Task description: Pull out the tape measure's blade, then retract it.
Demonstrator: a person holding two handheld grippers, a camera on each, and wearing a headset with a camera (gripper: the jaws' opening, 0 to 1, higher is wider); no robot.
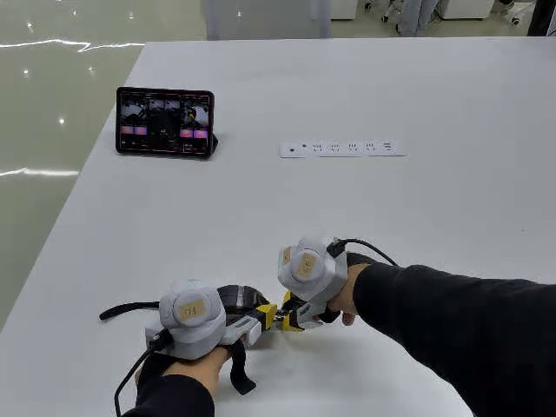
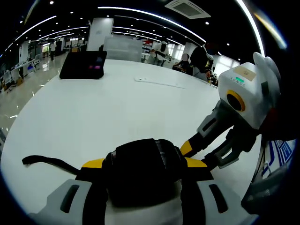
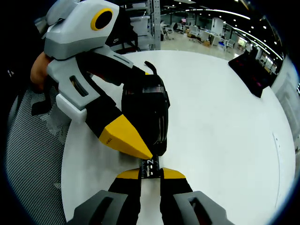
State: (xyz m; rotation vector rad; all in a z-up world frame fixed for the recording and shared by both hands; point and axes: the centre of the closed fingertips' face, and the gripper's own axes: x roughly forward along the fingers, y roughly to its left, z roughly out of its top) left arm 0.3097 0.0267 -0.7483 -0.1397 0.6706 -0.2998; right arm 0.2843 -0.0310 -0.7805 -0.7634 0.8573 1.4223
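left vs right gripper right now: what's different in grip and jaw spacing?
Left gripper clamps around the black tape measure case; right gripper pinches only the blade tip. Left gripper's jaws stand wide apart; right gripper's jaws are nearly together. Both grip the same tool, with their tips facing each other.

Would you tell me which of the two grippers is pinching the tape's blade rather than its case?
The right gripper: its yellow tips pinch the numbered blade, whereas the left gripper clamps the black case.
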